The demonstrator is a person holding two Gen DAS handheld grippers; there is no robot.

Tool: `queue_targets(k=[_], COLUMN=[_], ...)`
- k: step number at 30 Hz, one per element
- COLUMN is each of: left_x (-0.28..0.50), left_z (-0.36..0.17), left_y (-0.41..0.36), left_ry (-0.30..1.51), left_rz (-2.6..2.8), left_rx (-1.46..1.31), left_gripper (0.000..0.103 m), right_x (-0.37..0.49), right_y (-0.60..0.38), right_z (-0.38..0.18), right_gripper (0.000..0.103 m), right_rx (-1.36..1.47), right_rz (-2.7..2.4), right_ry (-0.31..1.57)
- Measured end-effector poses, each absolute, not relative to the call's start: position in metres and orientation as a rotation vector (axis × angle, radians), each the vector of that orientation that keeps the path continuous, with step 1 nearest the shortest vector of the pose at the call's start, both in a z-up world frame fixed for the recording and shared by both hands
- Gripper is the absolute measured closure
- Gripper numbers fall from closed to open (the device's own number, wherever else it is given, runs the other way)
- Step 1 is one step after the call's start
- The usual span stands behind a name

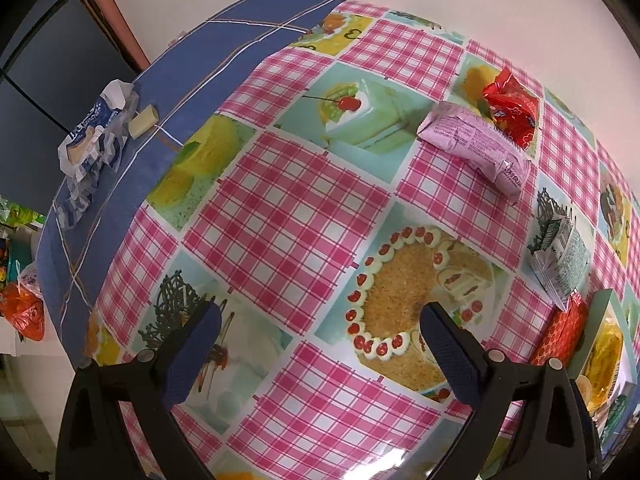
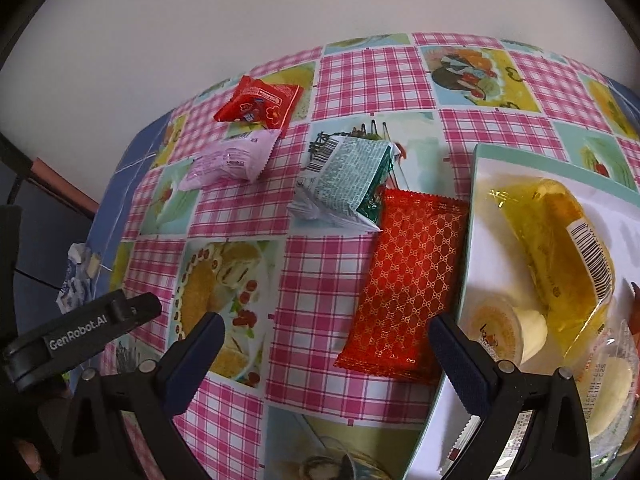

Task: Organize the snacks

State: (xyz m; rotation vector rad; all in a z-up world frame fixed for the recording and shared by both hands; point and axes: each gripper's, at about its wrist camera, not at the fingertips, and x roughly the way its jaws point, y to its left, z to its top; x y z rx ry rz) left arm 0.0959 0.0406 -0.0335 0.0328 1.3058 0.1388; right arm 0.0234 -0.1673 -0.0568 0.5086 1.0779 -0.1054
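Presently both tools hover over the bench [image 2: 352, 80], which carries a pink-check pictorial cloth, largest item in view. Next in size is the tray [image 2: 476, 184], white inside with a pale green rim, at the right. It already holds a yellow clear-wrapped pack [image 2: 556, 240], a small lidded cup [image 2: 494, 330] and at least one further clear-wrapped item at the lower edge, poorly seen, possibly a bun.

Loose snacks on the cloth: the red patterned packet [image 2: 404, 280] lies just beside the tray's left rim, its near corner close to the right gripper [image 2: 326, 340]. The green-and-white packet [image 2: 348, 176] overlaps its far end. Farther off, the lilac packet [image 2: 228, 160] lies partly under the small red packet [image 2: 258, 102].

Right gripper fingers [image 2: 460, 356] stand well apart, nothing between them. Left gripper [image 1: 320, 328] likewise apart and empty, over the printed cake.

Judged step: take the red patterned packet and move it into the tray. Advice: straddle its narrow width, close on the flat middle not the crimped seal, and lift clear of the rim and of the green-and-white packet before setting down on bare tray floor.
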Motion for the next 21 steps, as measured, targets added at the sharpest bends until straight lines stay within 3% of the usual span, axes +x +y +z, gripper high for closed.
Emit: queue_targets(k=[18,21], left_x=[0.0978,0.0973], left_z=[-0.0327,-0.0332], left_y=[0.0455,0.0452], left_ry=[1.310,1.313], left_rz=[0.143,0.143], left_rx=[0.014,0.011], left_gripper=[0.003,0.003], right_x=[0.0208,0.0243], right_y=[-0.1702,-0.1677], right_z=[-0.0580,-0.0612], right_gripper=[0.002,0.006], right_rx=[0.449,0.419], right_rz=[-0.194,-0.211], right_ry=[1.104,1.115])
